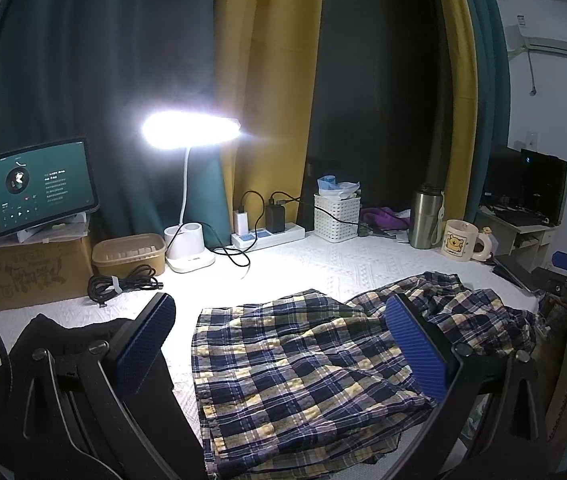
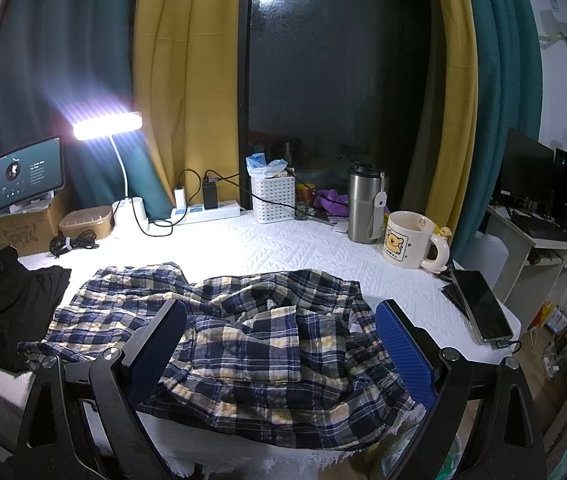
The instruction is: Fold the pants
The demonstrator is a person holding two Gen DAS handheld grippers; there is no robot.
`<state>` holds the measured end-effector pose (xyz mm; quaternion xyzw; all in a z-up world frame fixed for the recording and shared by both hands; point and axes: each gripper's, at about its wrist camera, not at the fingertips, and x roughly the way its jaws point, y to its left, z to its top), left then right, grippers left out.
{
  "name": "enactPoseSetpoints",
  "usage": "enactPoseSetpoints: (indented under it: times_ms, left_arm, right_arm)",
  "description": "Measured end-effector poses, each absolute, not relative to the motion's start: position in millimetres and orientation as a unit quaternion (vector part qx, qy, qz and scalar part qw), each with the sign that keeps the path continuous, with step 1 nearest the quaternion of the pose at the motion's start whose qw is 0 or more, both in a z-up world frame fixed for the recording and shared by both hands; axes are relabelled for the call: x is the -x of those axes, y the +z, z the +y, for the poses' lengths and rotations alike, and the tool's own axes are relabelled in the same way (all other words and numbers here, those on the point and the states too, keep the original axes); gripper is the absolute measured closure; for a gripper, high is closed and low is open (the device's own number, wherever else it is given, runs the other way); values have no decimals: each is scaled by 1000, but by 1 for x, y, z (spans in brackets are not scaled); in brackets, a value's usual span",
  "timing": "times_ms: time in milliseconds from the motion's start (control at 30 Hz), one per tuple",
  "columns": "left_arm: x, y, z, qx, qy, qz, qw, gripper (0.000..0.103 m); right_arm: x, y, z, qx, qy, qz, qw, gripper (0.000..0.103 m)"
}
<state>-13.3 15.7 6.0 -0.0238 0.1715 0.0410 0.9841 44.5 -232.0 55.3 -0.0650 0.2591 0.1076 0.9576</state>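
Navy, white and yellow plaid pants (image 1: 303,364) lie rumpled on the white textured table cover (image 1: 315,260). In the left wrist view my left gripper (image 1: 279,320) is open above their flatter left part, holding nothing. In the right wrist view the pants (image 2: 243,340) are bunched and creased, their near edge hanging over the table's front. My right gripper (image 2: 281,322) is open above that bunched part, holding nothing. Blue pads line the fingers (image 2: 403,352) of both.
A black garment (image 2: 23,304) lies left of the pants. Along the back stand a lit desk lamp (image 1: 191,128), tablet (image 1: 43,184) on a cardboard box, power strip (image 1: 267,236), white basket (image 1: 337,216), steel tumbler (image 2: 365,208) and mug (image 2: 407,240). Phones (image 2: 483,304) lie at the right edge.
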Motion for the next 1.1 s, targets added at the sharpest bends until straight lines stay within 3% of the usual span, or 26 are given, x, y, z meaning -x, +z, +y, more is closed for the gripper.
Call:
enactPoseSetpoints:
  times_ms: [1100]
  left_arm:
    - [-28, 13, 15, 6, 27, 187, 982, 0]
  right_arm:
    - [-88, 49, -229, 67, 110, 274, 953, 7]
